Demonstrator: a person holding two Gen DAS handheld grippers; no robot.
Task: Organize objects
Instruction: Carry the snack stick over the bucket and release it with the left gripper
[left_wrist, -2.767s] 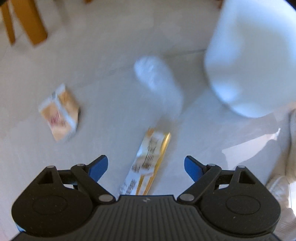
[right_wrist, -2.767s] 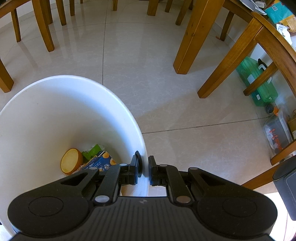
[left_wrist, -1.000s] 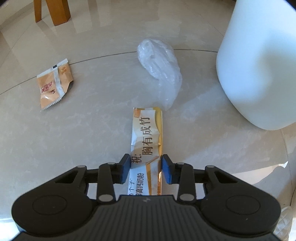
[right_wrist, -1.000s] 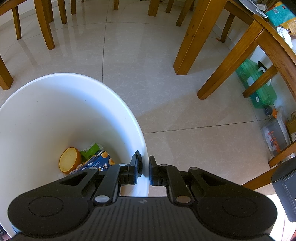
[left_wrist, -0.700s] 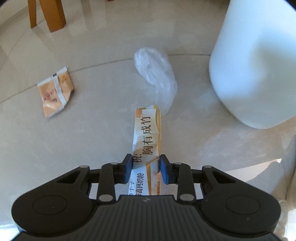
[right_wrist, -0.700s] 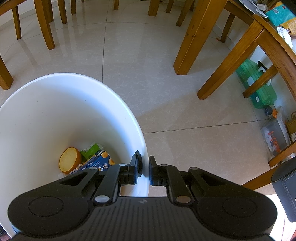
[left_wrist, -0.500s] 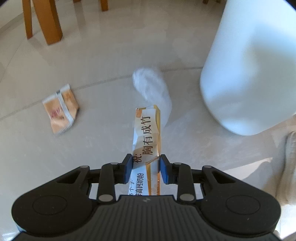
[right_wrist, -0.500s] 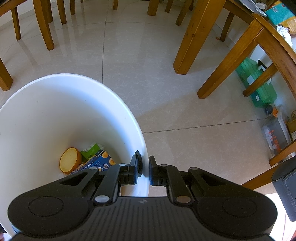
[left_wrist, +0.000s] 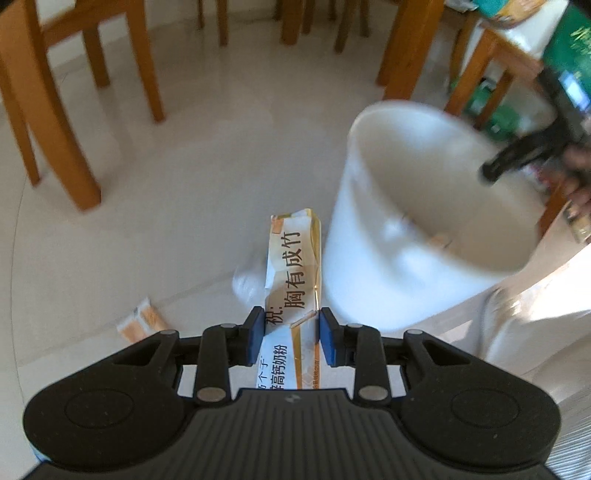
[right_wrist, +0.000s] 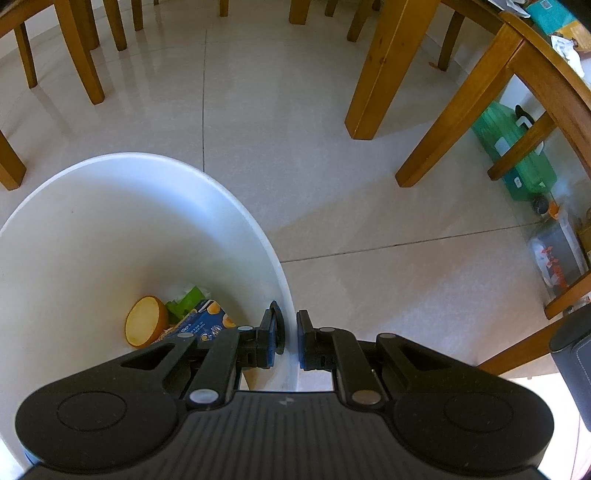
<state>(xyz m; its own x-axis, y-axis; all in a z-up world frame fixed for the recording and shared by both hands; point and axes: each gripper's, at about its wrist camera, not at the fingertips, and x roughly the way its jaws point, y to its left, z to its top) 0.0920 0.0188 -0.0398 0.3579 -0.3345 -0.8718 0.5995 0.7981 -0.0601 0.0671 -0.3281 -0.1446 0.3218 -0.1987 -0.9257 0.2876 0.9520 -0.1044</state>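
My left gripper (left_wrist: 291, 334) is shut on a long gold and white packet (left_wrist: 293, 273) with black lettering, held up above the tiled floor. To its right stands the white bin (left_wrist: 373, 254), its open mouth now in sight. In the right wrist view my right gripper (right_wrist: 290, 339) is shut on the white bin's rim (right_wrist: 255, 229), one pad inside and one outside. Inside the bin lie an orange half (right_wrist: 142, 326), a blue carton (right_wrist: 201, 321) and a green scrap (right_wrist: 184, 299). The right gripper (left_wrist: 524, 153) also shows blurred at the bin's far rim in the left wrist view.
A small orange sachet (left_wrist: 142, 323) and a crumpled clear plastic bag (left_wrist: 247, 282) lie on the floor below the packet. Wooden chair legs (left_wrist: 74, 147) and table legs (right_wrist: 380, 74) stand around. A green container (right_wrist: 517, 158) sits under the table at the right.
My left gripper has risen well above the floor with the packet in it, so the bin's mouth and chair legs came into sight. The right gripper has stayed on the rim.
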